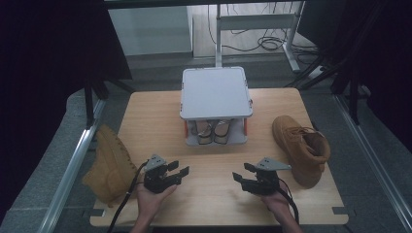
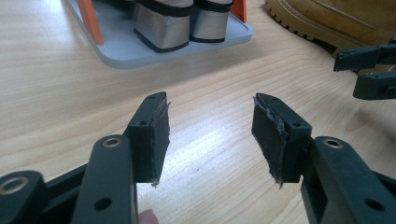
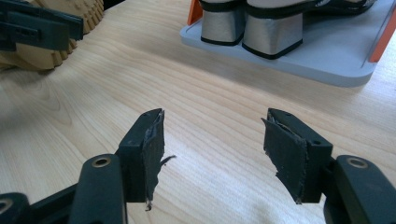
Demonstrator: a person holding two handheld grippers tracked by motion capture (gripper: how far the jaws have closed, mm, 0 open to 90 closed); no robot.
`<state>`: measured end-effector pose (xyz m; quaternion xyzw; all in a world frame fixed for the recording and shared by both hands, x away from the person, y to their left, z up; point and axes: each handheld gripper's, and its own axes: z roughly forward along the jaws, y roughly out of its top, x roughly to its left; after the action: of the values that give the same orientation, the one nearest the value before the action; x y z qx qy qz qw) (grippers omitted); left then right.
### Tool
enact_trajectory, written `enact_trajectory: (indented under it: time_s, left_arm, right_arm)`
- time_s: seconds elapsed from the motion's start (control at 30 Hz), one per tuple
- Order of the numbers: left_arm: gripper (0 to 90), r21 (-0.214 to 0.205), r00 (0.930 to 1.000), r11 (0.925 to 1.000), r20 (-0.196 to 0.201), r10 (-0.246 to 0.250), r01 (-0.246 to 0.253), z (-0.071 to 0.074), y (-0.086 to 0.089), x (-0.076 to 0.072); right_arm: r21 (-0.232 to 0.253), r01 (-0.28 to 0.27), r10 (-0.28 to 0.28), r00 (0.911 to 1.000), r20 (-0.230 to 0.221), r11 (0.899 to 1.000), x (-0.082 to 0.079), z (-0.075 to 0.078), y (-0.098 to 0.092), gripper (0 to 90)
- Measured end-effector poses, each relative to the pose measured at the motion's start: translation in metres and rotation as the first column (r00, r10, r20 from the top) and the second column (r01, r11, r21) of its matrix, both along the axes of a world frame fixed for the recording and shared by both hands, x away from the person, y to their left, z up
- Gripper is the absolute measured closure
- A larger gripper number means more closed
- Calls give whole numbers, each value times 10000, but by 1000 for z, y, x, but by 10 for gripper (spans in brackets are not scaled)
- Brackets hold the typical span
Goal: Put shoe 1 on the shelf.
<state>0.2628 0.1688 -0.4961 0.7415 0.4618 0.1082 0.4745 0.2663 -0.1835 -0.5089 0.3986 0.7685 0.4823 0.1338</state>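
A: We have both grippers resting low near the front edge of the table (image 1: pixel 145 121), the left gripper (image 1: pixel 178 171) and the right gripper (image 1: pixel 241 173) each with jaws spread wide and nothing between them.

B: Agreed. In the left gripper view our pads (image 2: pixel 154 140) stand well apart over bare wood. Where are the boots?

A: The left boot (image 1: pixel 109 165) lies at the table's left edge, partly overhanging it by the look of things, just beside our left gripper. The right boot (image 1: pixel 301 145) stands on the right side, near the right gripper but apart from it.

B: And between them the small grey shoe rack (image 1: pixel 216 92), with a pair of block-heeled shoes (image 1: pixel 214 131) already on its lower shelf; the top shelf looks free.

A: So we judge the step to be reaching for a boot, most likely one for each gripper. To do it well, we should keep the jaws wide until they straddle the collar or the heel counter, not the toe (the toe is too broad and rounded to pinch).

B: For the left boot, we'd come in from the table side so that closing doesn't nudge it off the edge.

A: And lift level, clearing the rack's top edge before setting anything down
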Motion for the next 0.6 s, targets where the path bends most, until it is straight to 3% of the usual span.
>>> enact_trajectory:
  time_s: [0.47,0.6]
  left_arm:
    - [448,18,9999,10000,-99,69,-69,-3,8,-8]
    - [440,-104,9998,9997,60,203,-203,4,14,-16]
  right_arm:
    - [191,270,-270,9996,20,9995,-2,3,-9,379]
    - [263,332,-333,9994,45,9991,-1,4,-13,378]
